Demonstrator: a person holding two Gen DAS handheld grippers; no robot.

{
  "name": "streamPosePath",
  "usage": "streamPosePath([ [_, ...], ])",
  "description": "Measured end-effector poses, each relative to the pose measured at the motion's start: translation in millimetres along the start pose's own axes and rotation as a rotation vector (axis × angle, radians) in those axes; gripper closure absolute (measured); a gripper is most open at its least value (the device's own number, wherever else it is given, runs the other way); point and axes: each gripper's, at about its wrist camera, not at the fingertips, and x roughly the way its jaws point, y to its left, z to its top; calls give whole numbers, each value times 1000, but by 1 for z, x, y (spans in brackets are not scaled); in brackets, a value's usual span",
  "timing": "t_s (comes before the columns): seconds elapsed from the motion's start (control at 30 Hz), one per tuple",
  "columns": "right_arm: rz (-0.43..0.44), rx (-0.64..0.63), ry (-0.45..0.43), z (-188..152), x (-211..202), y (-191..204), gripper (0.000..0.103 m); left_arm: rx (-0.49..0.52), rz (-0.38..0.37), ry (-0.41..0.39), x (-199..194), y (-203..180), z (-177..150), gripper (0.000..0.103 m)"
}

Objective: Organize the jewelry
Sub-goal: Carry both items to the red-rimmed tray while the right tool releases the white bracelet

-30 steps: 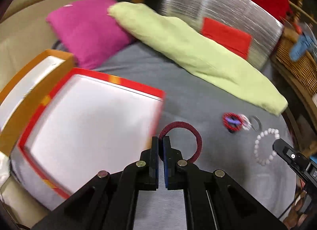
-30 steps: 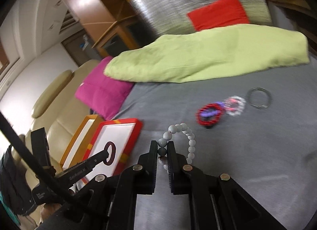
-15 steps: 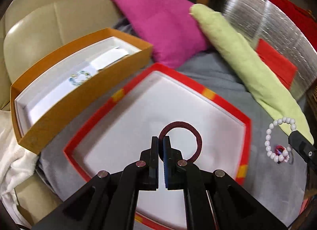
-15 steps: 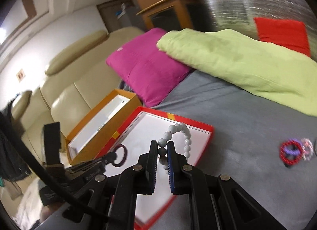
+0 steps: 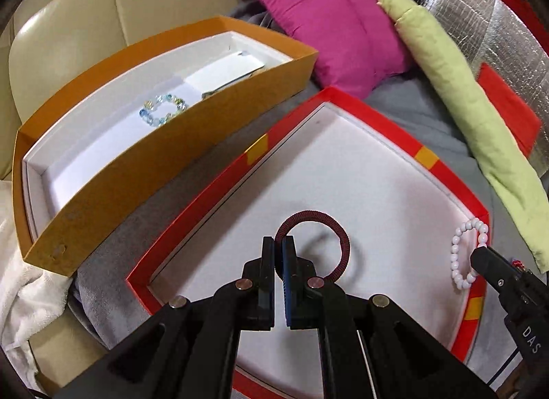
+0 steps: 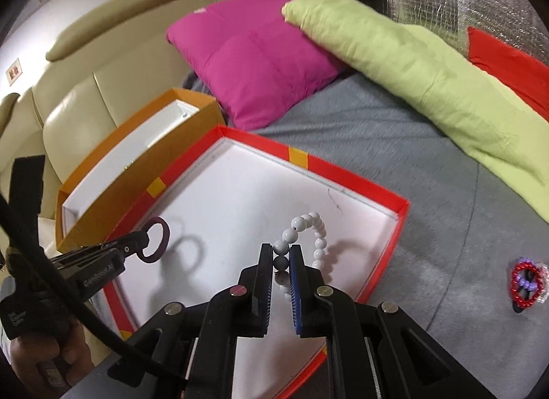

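Red tray [image 5: 442, 172]: your floor lies open, white and bare. Orange box [image 5: 164, 155] walls your ten o'clock. Pink cushion [image 5: 329, 18] blocks twelve.

Change vs. 1 s earlier, all places relative to the red tray [image 5: 442, 172]. Left gripper [image 5: 278, 242], with the dark red ring [image 5: 314, 242], has moved from the tray's right edge, over the grey cover, to above the tray's white floor. Right gripper [image 6: 282, 251], with the white bead bracelet [image 6: 310, 230], has moved from well right of the tray to over its right half, prob. not yet touching the floor.
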Motion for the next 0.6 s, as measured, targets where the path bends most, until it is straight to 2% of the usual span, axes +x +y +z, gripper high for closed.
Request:
streamPosePath([
  [0.3, 18, 12, 43, -3, 17, 2, 91, -16, 35, 16, 7, 11, -4, 98],
  [0.37, 35, 34, 52, -3, 18, 0, 87, -18, 33, 21, 8, 12, -4, 98],
  [0.4, 43, 47, 53, -3, 18, -2, 79, -16, 36, 24, 8, 12, -4, 98],
  [0.47, 62, 73, 45, -3, 15, -6, 53, -18, 46, 23, 8, 13, -4, 98],
  [0.5, 71, 83, 37, -3, 12, -8, 32, -24, 50, 22, 8, 15, -4, 96],
  [0.53, 75, 86, 28, -3, 9, -8, 28, -29, 49, 22, 7, 15, -4, 93],
  [0.57, 77, 87, 10, -4, 4, -10, 28, -34, 47, 24, 5, 16, -5, 91],
  [0.6, 77, 94, 2, -4, 0, -11, 28, -40, 46, 23, 4, 17, -5, 82],
])
